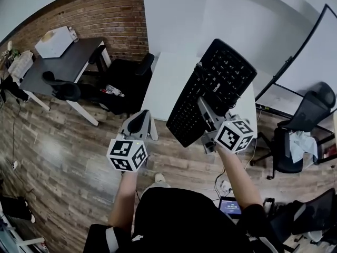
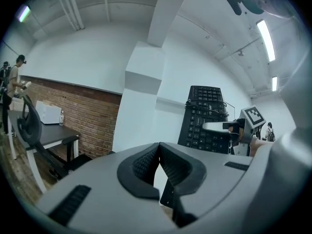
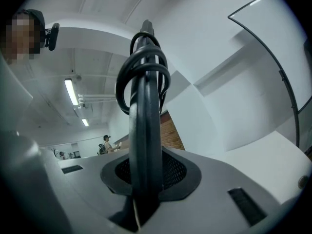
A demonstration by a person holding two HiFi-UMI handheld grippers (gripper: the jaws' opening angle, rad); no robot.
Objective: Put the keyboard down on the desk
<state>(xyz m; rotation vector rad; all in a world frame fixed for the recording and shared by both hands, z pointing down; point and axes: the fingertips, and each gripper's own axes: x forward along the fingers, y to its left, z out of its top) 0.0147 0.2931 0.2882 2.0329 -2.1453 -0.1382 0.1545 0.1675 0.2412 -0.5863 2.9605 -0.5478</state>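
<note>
Right tongs (image 1: pixel 204 100) are part open and clamped on the black keyboard (image 1: pixel 227 70), pads on both faces. The right gripper view shows it edge-on between the jaws, with its cable (image 3: pixel 141 67) looped at the top. The keyboard is up in the air, tilted steeply with keys toward the person, over the right part of the white bench (image 1: pixel 167 83) and not touching it. Left tongs (image 1: pixel 142 116) are fully closed with nothing between them, held low just left of the keyboard, near the bench's front edge.

The white bench stands against a white pillar (image 2: pixel 141 82), and the part of its top that shows is bare. To the left, a dark bench (image 1: pixel 63 62) on white legs carries a white box (image 1: pixel 55 41). A brick wall (image 1: pixel 105 15) runs behind it. A black chair (image 1: pixel 126 80) sits between the two benches, and another chair (image 1: pixel 300 136) stands at far right. The floor (image 1: pixel 58 152) is wood plank. Strip lights (image 2: pixel 265 38) run along the white ceiling.
</note>
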